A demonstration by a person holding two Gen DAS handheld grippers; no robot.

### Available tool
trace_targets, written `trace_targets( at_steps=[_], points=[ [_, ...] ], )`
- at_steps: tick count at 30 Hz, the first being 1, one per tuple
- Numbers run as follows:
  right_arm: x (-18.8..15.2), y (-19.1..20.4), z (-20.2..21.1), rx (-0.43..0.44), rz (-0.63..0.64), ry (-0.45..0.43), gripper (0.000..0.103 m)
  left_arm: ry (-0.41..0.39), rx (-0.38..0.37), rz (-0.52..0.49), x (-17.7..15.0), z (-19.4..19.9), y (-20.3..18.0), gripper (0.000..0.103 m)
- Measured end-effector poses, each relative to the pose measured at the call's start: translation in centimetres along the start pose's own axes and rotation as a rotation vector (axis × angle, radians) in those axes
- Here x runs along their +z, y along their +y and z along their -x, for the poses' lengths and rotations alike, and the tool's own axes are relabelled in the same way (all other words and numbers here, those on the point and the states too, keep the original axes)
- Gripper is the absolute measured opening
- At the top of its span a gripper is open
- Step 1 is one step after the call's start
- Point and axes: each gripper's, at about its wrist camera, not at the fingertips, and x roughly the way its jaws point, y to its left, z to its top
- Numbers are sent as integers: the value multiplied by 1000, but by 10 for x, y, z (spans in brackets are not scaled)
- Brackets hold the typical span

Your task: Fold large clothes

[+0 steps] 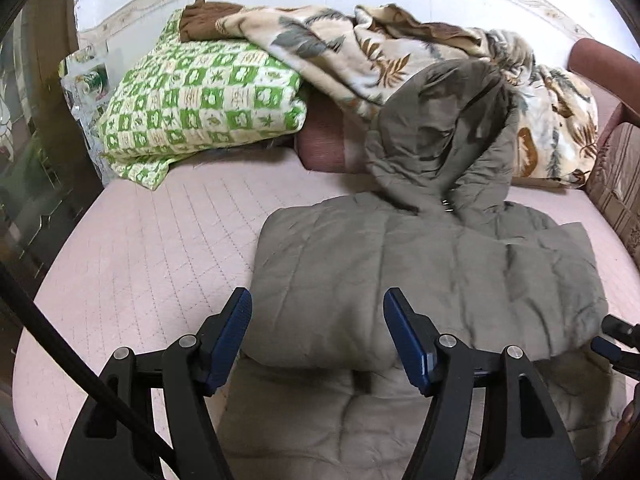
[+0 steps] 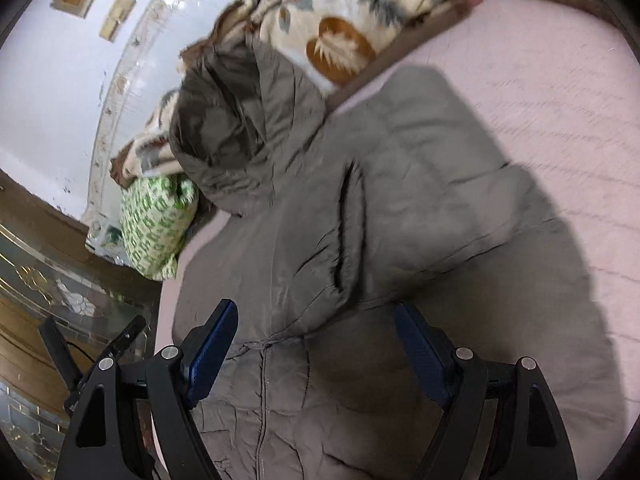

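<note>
Left to right on a pink bed (image 1: 152,248): green-check quilt (image 1: 200,100) far left, leaf-print blanket (image 1: 360,48) at the back, grey hooded jacket (image 1: 400,264) lying centre-right w/ hood (image 1: 440,128) up on the blanket. Left hand-held gripper (image 1: 318,320) hangs over the jacket, jaws apart, nothing btwn them. Right hand-held gripper (image 2: 316,332) likewise above it, jaws wide, empty.

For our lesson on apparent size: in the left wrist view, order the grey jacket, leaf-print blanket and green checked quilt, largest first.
1. grey jacket, though nearest the camera
2. leaf-print blanket
3. green checked quilt; close to the blanket, unsure
</note>
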Motion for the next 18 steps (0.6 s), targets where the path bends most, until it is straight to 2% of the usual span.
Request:
trace_targets(
  at_steps=[1, 2, 3, 7, 8, 11, 15, 18],
  points=[
    [-1, 2, -8, -11, 7, 8, 65, 0, 6, 0, 0, -4, 1, 67],
    [-1, 4, -15, -30, 21, 12, 25, 2, 11, -2, 1, -10, 1, 67],
    [0, 5, -21, -63, 43, 18, 22, 4, 18, -4, 1, -15, 0, 68],
    [10, 1, -15, -211, 66, -74, 22, 37, 59, -14, -2, -44, -5, 67],
    [13, -2, -13, -238, 66, -86, 22, 70, 80, -26, -5, -56, -8, 67],
    [18, -12, -19, -269, 55, -48, 24, 131, 102, -61, -16, -79, -16, 68],
    [21, -7, -10, -290, 48, -48, 36, 96, 107, -56, -19, -72, -16, 68],
    [19, 9, 18, -346, 115, -130, 47, 46, 61, -17, -17, -52, -11, 68]
  ],
)
